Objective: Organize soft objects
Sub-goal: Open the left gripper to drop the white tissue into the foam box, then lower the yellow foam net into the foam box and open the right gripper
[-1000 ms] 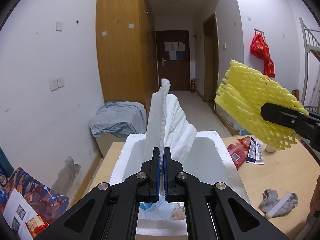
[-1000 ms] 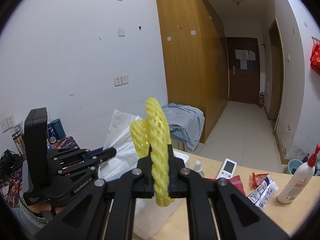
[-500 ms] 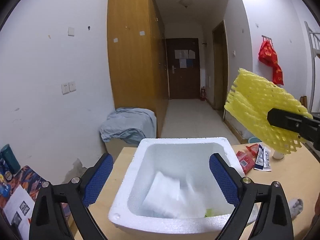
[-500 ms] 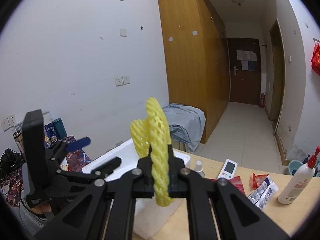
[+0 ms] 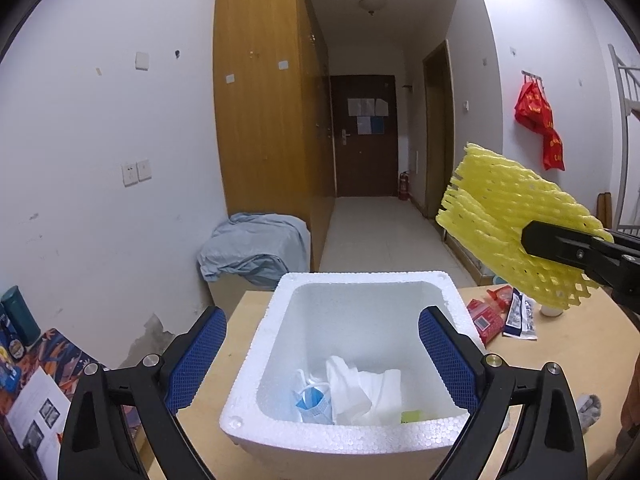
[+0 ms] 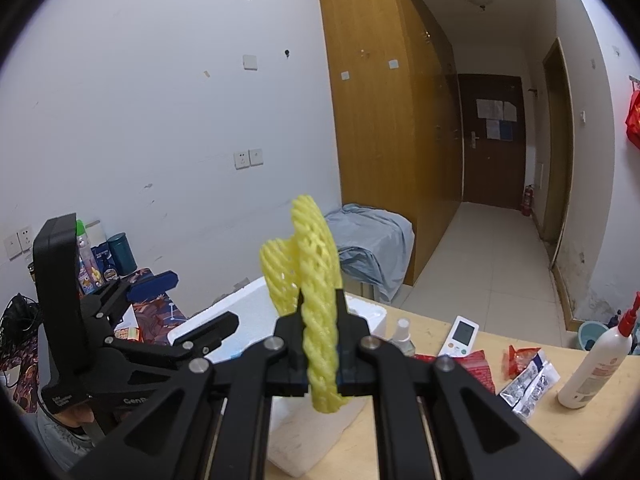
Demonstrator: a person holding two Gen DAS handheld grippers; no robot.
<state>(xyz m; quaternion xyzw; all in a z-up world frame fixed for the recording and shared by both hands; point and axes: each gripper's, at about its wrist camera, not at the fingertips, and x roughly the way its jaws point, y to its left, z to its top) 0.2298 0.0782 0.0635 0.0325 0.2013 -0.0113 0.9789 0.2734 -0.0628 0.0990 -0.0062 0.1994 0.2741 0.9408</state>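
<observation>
Standing on a pale wooden tabletop (image 5: 248, 328), one white polystyrene foam box (image 5: 276, 320) fills the middle of the left wrist view, its thick beaded rim square-cornered and its mouth open to the ceiling. Bare tabletop runs along the box's left side to the table edge; on the right, open wood separates the box from a small scatter of goods. Inside, on the floor of the box, lie one crumpled white foam sheet (image 5: 366, 390), one blue face mask (image 5: 314, 400) touching its left side, and a small yellow-green scrap (image 5: 412, 416) at the near wall. The upper part of the box is free.

The left hand-held gripper (image 5: 322, 354) hangs over the near half of the box with its two blue-padded fingers (image 5: 196, 356) spread wide, one toward each side wall, nothing between them; its jaws have just been opening. To the right and above the box's far corner, the right hand-held gripper (image 6: 320, 364) is clamped tight on one yellow foam fruit net (image 6: 316, 280), a soft lattice sleeve folded double, held on edge in the air, clear of the box.

Beyond the box on the right tabletop: red snack packets (image 5: 486, 314), one white pump bottle (image 6: 592, 364), one white remote-like device with a screen (image 6: 462, 336), one small spray bottle (image 6: 402, 334) and one grey sock (image 5: 590, 414) near the front edge.
</observation>
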